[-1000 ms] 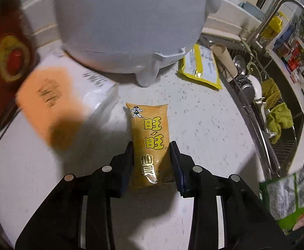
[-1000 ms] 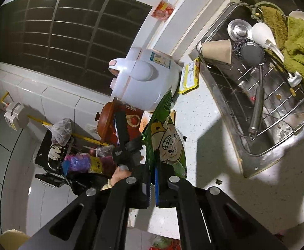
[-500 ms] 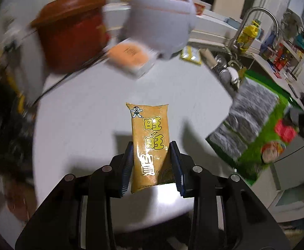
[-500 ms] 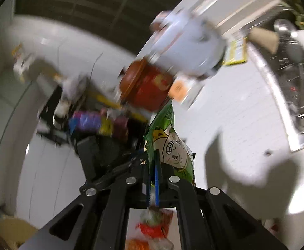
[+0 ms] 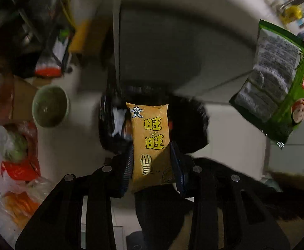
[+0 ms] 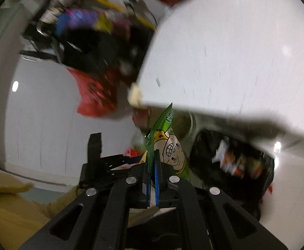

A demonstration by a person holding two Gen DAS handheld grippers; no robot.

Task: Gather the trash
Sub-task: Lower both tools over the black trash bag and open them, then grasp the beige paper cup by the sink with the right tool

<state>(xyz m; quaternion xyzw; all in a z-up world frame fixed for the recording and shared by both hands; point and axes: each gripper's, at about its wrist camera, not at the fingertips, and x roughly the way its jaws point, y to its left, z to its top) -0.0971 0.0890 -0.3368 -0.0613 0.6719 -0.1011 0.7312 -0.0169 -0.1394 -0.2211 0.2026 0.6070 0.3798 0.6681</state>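
The left gripper [image 5: 152, 166] is clamped on the lower half of an orange snack packet [image 5: 150, 145], which stands upright between its two fingers and hangs directly above the open mouth of a black trash bag [image 5: 189, 125] on the pale floor. The right gripper [image 6: 152, 179] is squeezed tight on the edge of a green snack bag [image 6: 168, 145] with a cartoon face; its jaws are nearly together with only the thin wrapper between them. In the left wrist view that same green snack bag [image 5: 275, 83] hangs to the right of the trash bag and higher in the picture, showing its printed back. In the right wrist view the trash bag [image 6: 235, 162] lies just right of the green snack bag, with some colourful wrappers already inside. Left of the trash bag in the left wrist view sit a green bowl [image 5: 50, 106] and red and orange plastic bags [image 5: 20, 166], blurred.
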